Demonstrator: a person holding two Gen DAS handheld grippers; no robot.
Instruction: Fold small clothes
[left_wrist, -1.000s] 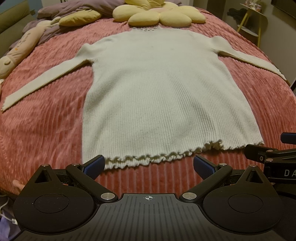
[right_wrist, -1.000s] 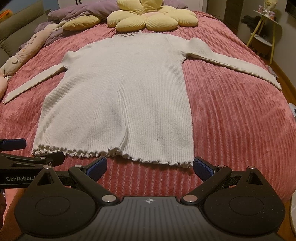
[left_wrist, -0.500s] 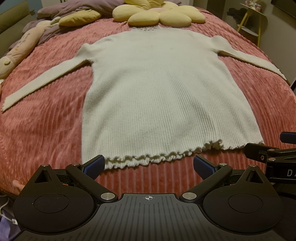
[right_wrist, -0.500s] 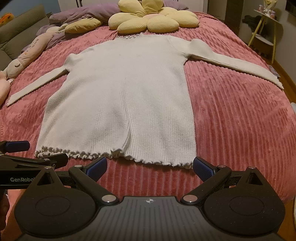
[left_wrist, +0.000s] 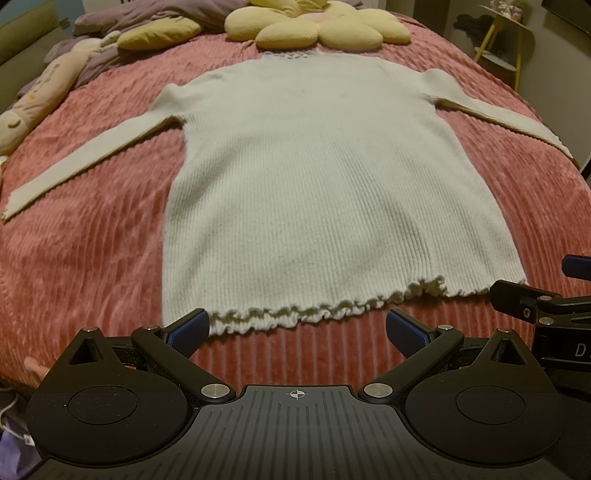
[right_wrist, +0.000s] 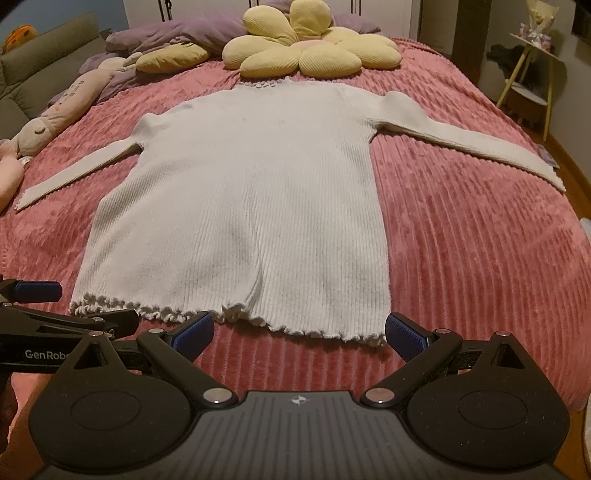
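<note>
**2 open tools at the hem of a flat sweater**

1 bed (left_wrist: 92, 258) fills both views, covered in a pink ribbed bedspread. Spread flat on it, front or back up I cannot tell, lies the cream ribbed sweater (left_wrist: 325, 184), collar toward the head of the bed and ruffled hem (left_wrist: 295, 314) toward the cameras. Both sleeves are stretched out sideways: the left sleeve (left_wrist: 85, 162) runs toward the left edge of the bedspread, the right sleeve (right_wrist: 480, 144) toward the right edge. No part of the sweater is folded over.

Beyond the collar, touching or just behind it, sits a yellow flower-shaped cushion (right_wrist: 310, 51). A purple blanket (right_wrist: 177, 33) is bunched at the head of the bed, and a long pale plush toy (right_wrist: 62, 114) lies along the left side. A small side table (right_wrist: 535, 70) with yellow legs stands off the bed on the right.

The left tool (left_wrist: 295, 328) hovers just short of the hem near the sweater's left corner, its blue-padded fingers (left_wrist: 186, 328) spread wide with nothing between them. The right tool (right_wrist: 297, 330) sits near the hem's right corner, likewise spread wide and holding nothing. Each tool shows at the edge of the other's view, side by side.
</note>
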